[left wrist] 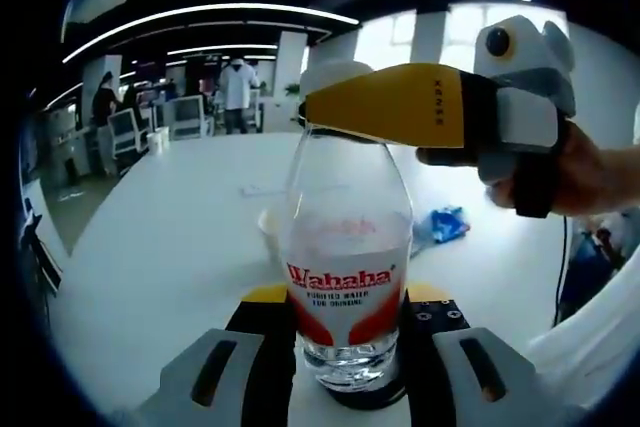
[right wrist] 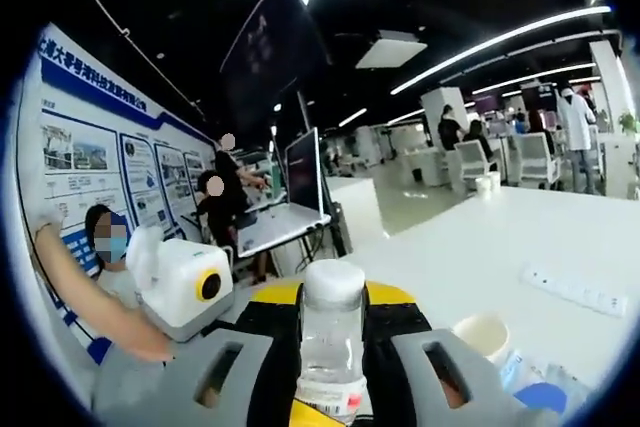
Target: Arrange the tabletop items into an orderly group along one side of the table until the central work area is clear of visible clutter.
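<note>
Your left tool [left wrist: 345,372] grips the upright water bottle [left wrist: 345,257] low while your right tool [right wrist: 333,372] clamps its neck, so the bottle's long axis is vertical, both tools on it.

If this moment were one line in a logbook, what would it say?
held: water bottle | left gripper: shut on its base | right gripper: shut on its neck, at the cap | nearby: paper cup, blue wrapper | surface: white table

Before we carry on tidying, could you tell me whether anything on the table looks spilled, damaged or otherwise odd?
Nothing looks spilled or damaged. The water bottle stands upright with its cap on, gripped low by the left gripper and at the neck by the right gripper. A blue wrapper lies crumpled behind it.
</note>
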`<state>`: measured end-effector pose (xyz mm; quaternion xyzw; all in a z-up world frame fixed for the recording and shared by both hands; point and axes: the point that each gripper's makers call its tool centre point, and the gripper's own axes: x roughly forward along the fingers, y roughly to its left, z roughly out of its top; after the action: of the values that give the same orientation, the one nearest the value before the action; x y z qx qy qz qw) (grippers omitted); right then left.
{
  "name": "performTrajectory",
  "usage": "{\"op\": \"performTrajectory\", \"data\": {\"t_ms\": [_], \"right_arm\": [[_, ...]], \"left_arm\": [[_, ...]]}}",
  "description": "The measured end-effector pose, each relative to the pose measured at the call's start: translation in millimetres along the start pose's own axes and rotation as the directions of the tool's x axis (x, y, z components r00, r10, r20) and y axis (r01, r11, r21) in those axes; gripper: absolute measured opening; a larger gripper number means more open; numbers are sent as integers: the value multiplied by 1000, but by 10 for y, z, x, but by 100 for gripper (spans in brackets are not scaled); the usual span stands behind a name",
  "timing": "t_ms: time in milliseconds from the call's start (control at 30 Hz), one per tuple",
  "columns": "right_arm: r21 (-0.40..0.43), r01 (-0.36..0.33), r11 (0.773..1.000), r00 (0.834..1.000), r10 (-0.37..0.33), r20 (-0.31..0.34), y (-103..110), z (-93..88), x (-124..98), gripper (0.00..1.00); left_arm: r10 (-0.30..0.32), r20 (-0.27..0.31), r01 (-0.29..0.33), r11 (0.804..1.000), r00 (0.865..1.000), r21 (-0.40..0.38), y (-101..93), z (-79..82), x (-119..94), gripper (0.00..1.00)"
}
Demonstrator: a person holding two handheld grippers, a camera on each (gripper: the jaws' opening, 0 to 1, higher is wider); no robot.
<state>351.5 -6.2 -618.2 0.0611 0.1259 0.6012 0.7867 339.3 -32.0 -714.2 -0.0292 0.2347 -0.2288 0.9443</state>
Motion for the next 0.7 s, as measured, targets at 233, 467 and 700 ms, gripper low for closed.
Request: {"op": "performTrajectory", "data": {"t_ms": [233, 467, 700], "right_arm": [[-38, -21, 999, 1000, 21, -7, -29, 74, 108, 18], [-68, -34, 997, 999, 34, -12, -68, 146, 217, 18], [-101, -58, 993, 998, 56, -24, -118, 186, 339, 18]], "left_arm": [[25, 23, -25, 1000, 999, -4, 128, 81, 21, 36], [41, 41, -41, 999, 998, -7, 250, 166, 53, 36], [65, 47, -65, 998, 997, 7, 412, 219, 85, 36]]}}
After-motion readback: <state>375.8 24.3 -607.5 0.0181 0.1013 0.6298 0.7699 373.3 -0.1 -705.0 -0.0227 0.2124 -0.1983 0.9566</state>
